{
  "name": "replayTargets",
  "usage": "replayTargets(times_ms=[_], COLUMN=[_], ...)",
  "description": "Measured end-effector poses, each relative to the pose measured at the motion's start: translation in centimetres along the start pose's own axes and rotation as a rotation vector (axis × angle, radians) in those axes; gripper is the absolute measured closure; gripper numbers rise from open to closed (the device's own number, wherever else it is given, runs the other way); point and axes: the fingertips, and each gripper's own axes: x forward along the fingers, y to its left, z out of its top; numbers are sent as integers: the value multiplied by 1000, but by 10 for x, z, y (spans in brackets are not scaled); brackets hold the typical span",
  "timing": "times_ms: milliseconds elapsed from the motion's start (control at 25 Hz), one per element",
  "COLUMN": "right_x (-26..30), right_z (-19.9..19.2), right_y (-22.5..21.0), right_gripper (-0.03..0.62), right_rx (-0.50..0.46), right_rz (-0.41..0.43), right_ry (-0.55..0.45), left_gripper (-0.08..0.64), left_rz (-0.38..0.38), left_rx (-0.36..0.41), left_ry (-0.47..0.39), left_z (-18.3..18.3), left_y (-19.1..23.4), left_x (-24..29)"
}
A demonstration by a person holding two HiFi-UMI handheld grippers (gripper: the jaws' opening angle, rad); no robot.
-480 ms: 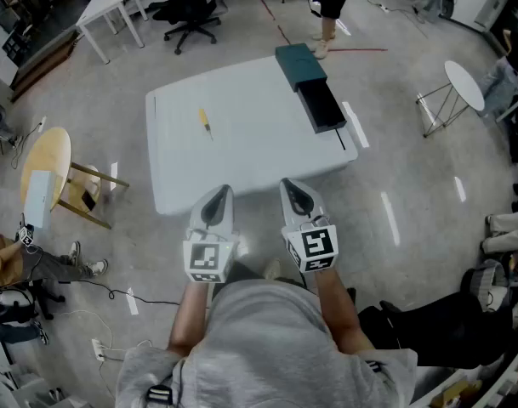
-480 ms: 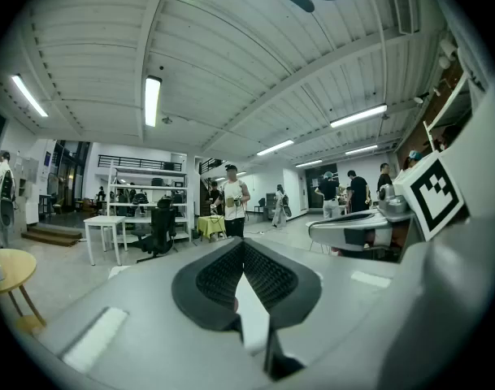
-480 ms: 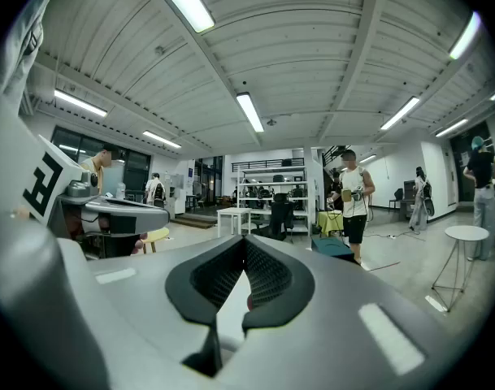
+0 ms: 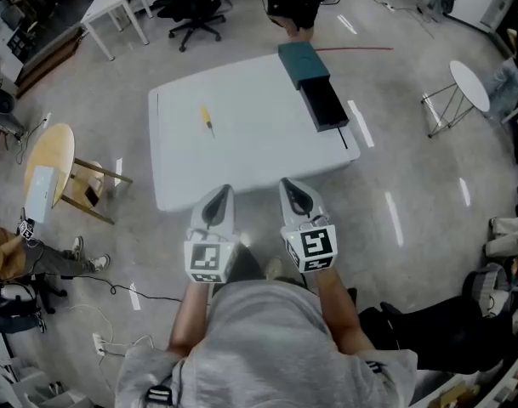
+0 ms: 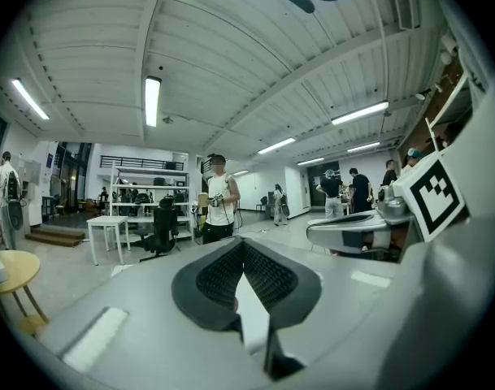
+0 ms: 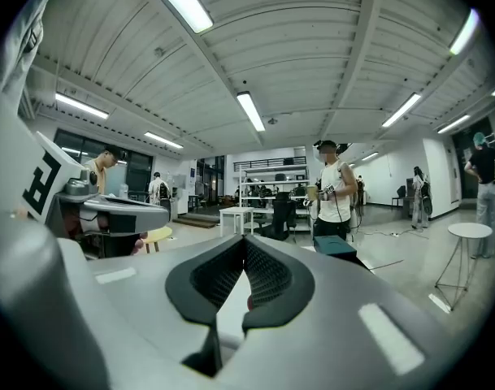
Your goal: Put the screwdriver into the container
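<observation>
Both my claws are closed on nothing, the left claw (image 4: pixel 218 199) and right claw (image 4: pixel 294 194) side by side just off the near edge of the bench (image 4: pixel 259 155). The screwdriver (image 4: pixel 206 121) lies well ahead of the left claw and a touch to its left, flat on the bench. Its long axis runs nearly straight away from me, yellow handle at the far end. My left claw is the nearer one, I judge, while the container (image 4: pixel 312 82) sits at the far right corner, beyond my right claw.
</observation>
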Motion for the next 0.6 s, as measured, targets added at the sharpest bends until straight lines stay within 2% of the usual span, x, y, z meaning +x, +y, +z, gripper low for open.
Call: replayTargets(times_ms=[360,600], right_x=[40,90], right_z=[0,4], right_y=[-1,-3], right_gripper=[589,589], right_rx=[-5,-10], right_rz=[24,43], right_ry=[19,48], left_gripper=[549,549], left_rz=[14,23], left_rx=[-5,-30], left_ry=[21,37], left_z=[-5,-9], left_y=[28,68], left_x=[24,61])
